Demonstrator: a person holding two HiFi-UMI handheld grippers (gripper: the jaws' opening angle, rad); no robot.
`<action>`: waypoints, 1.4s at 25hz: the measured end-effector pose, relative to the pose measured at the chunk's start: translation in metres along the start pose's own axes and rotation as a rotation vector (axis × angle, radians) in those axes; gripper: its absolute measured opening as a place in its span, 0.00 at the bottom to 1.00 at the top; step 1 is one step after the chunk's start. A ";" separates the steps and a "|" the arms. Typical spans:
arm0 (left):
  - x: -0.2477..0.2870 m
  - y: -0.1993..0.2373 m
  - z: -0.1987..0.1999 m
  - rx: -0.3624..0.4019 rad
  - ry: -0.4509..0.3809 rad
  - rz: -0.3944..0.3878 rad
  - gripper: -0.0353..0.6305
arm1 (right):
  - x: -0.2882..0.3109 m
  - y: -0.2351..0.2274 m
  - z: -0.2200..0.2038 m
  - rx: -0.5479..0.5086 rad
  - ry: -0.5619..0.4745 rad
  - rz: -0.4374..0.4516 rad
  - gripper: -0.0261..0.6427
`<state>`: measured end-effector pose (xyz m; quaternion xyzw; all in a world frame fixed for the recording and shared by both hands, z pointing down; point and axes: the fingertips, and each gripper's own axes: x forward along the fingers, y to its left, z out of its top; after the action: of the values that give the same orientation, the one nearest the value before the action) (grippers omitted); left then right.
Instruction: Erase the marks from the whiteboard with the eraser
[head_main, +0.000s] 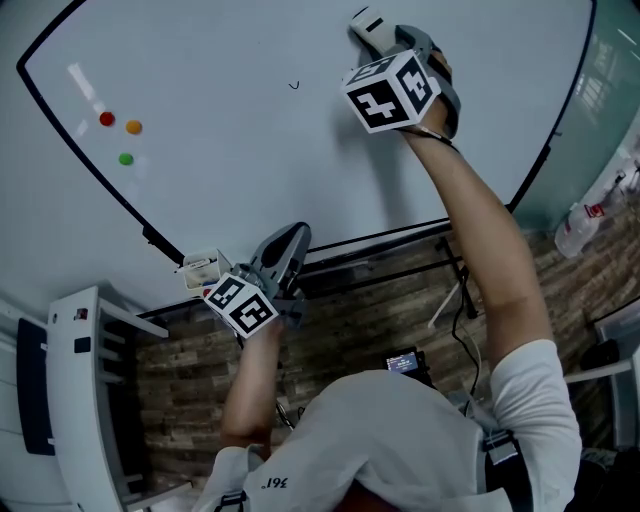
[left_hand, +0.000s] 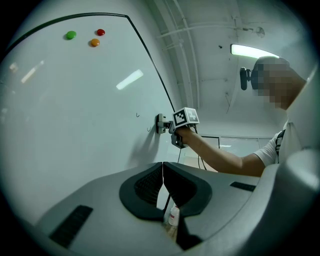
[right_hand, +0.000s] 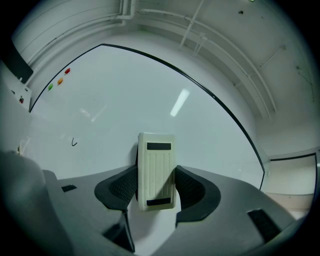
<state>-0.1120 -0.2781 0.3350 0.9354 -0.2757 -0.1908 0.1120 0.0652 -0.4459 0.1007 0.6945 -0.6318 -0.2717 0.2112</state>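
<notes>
While touching the whiteboard (right_hand: 150, 90), eraser (right_hand: 156, 165) clamped between right tongs (right_hand: 156, 181)

Whiteboard (head_main: 250, 150) top cut off; small mark (head_main: 294, 86) too tiny to read.

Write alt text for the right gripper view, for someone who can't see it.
The right tongs grip a cream eraser upright against a whiteboard. A small black mark shows to its left; three coloured magnets sit far upper left.

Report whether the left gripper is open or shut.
Shut: the left gripper has its fingers pressed together, nothing between them.
</notes>
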 end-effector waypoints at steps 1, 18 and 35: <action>-0.001 0.001 0.000 0.000 -0.001 0.000 0.06 | 0.000 -0.002 -0.003 0.002 0.004 -0.003 0.41; -0.028 0.024 0.009 -0.006 -0.015 0.045 0.06 | -0.022 0.007 -0.011 0.072 -0.047 -0.014 0.41; -0.101 0.059 0.039 0.047 -0.074 0.204 0.06 | -0.051 0.187 0.076 0.039 -0.186 0.282 0.42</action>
<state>-0.2344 -0.2744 0.3485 0.8973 -0.3776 -0.2063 0.0988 -0.1288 -0.4126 0.1672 0.5749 -0.7450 -0.2901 0.1740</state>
